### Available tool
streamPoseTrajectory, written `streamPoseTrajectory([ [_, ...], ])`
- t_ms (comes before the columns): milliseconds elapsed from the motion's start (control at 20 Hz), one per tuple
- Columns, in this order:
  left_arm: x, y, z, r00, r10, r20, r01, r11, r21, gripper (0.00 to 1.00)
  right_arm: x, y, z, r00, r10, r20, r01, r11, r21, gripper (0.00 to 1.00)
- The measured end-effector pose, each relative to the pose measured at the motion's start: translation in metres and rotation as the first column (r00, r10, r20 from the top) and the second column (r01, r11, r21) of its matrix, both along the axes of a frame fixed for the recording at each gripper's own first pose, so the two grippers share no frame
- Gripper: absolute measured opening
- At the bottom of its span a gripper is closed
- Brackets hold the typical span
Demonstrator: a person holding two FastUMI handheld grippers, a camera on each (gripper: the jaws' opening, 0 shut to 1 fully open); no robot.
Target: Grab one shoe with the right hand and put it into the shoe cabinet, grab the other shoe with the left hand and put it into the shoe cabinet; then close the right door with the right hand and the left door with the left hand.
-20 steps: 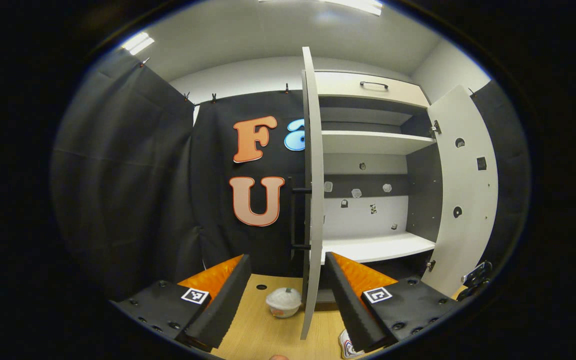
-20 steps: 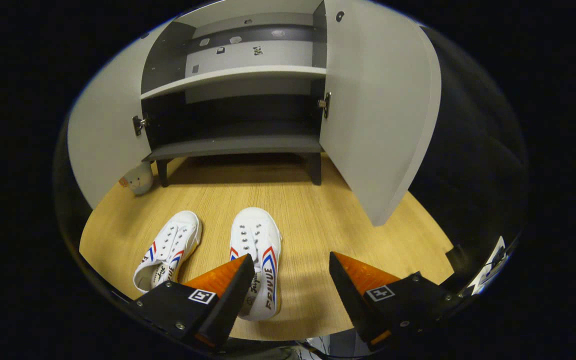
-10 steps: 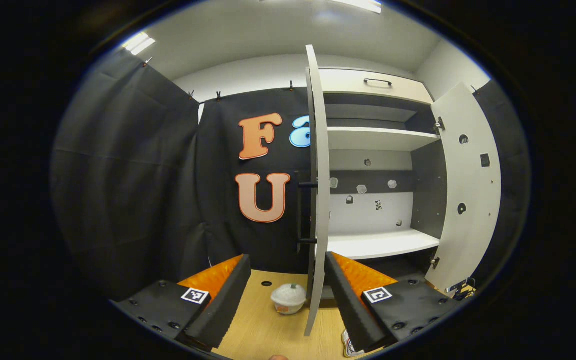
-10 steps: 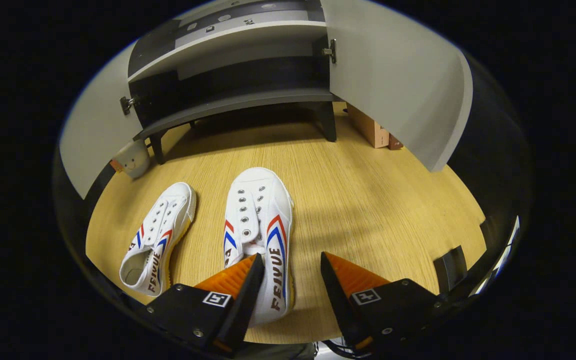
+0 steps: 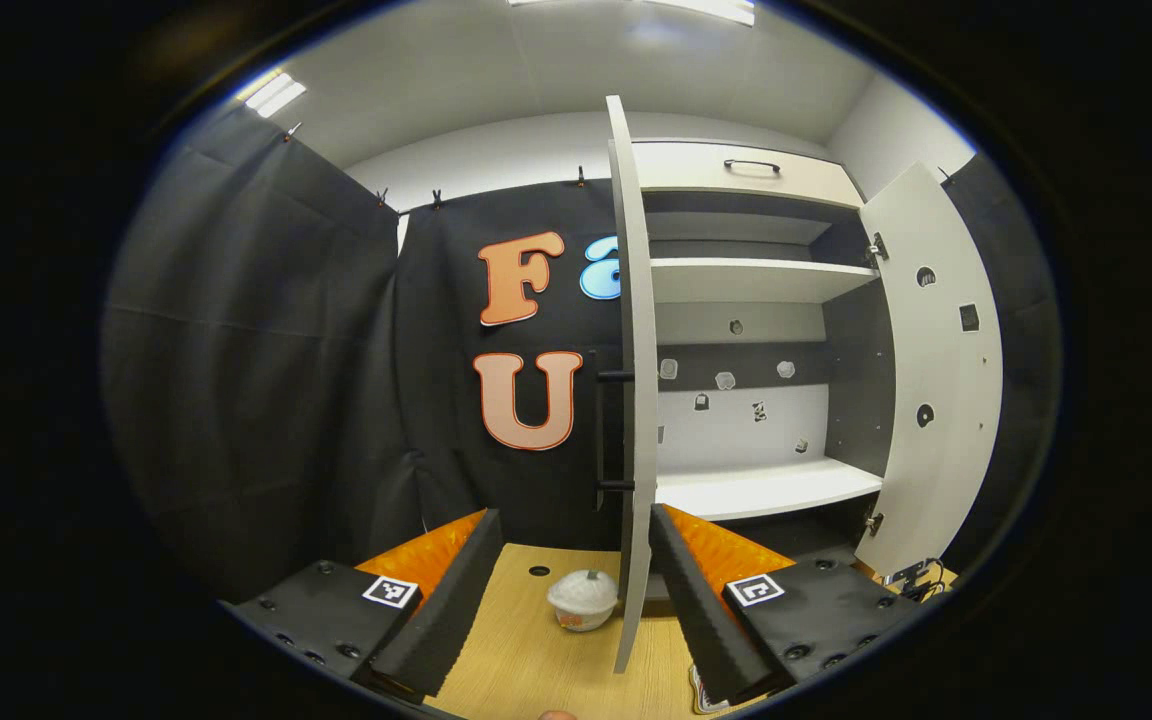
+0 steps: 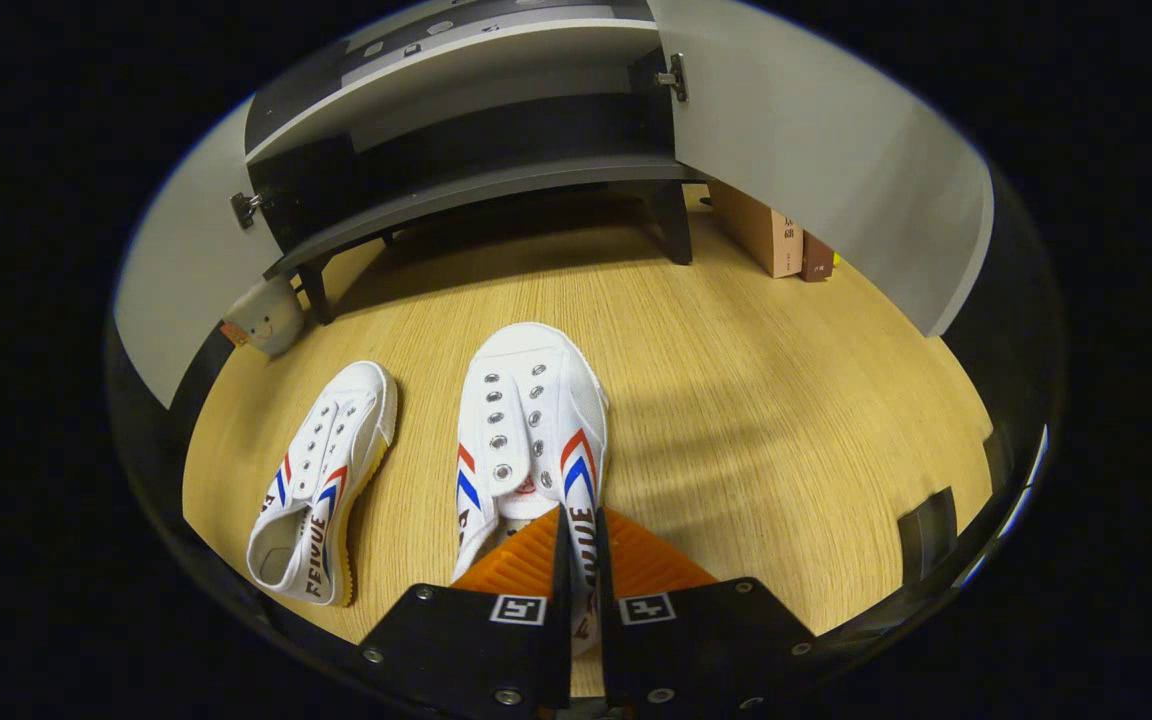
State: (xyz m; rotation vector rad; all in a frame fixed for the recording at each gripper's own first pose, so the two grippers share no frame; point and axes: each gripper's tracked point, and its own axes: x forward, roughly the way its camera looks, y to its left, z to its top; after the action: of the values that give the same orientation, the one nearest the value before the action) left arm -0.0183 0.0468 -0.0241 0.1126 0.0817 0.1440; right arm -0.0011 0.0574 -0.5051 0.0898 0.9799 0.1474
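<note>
Two white canvas shoes with red and blue stripes lie on the wooden floor in the right gripper view. My right gripper (image 6: 577, 520) is shut on the side wall of the nearer shoe (image 6: 528, 430), at its heel end. The other shoe (image 6: 321, 480) lies apart to its left. The shoe cabinet (image 6: 476, 180) stands beyond with both doors swung out. My left gripper (image 5: 568, 555) is open and empty, held up facing the cabinet's left door (image 5: 631, 380) edge-on, with the shelves (image 5: 761, 490) and the right door (image 5: 936, 370) behind it.
A small round white pot (image 5: 584, 600) sits on the floor by the left door, seen again as a pot (image 6: 261, 318) in the right gripper view. Books (image 6: 771, 235) stand on the floor under the right door (image 6: 836, 150). Black cloth walls the booth.
My right gripper came down and forward over the nearer shoe and its fingers closed on the shoe's side wall. The left gripper hardly moved.
</note>
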Motion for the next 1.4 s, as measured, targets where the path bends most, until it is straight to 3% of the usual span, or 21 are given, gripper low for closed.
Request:
streamPoseTrajectory([
  [100,0.000,0.000,0.000,1.000,-0.003,-0.001,0.003,1.000,-0.005,0.96,0.003,-0.004,0.006,1.000,-0.023,0.009,0.023,0.999,-0.023,0.00],
  [350,0.002,0.000,0.008,1.000,-0.011,0.025,0.011,1.000,-0.008,0.94,0.009,-0.007,0.059,0.996,-0.059,0.073,0.059,0.998,-0.002,0.00],
  [400,0.002,0.000,0.007,0.999,-0.015,0.028,0.015,1.000,-0.014,0.99,0.012,-0.006,0.071,0.993,-0.076,0.090,0.075,0.997,0.014,0.00],
  [650,0.007,-0.003,0.009,0.999,-0.037,0.037,0.038,0.999,-0.028,0.94,0.029,-0.001,0.145,0.978,-0.126,0.167,0.119,0.992,0.050,0.00],
  [1000,0.009,-0.003,0.013,0.997,-0.052,0.062,0.053,0.998,-0.020,0.94,0.066,0.028,0.270,0.948,-0.093,0.305,0.067,0.993,0.096,0.00],
  [1050,0.009,-0.003,0.014,0.996,-0.053,0.065,0.055,0.998,-0.026,0.99,0.071,0.032,0.281,0.944,-0.091,0.318,0.059,0.992,0.109,0.00],
  [1400,0.014,-0.005,0.014,0.995,-0.074,0.067,0.078,0.996,-0.054,0.95,0.132,0.051,0.331,0.904,-0.119,0.410,0.065,0.987,0.144,0.00],
])
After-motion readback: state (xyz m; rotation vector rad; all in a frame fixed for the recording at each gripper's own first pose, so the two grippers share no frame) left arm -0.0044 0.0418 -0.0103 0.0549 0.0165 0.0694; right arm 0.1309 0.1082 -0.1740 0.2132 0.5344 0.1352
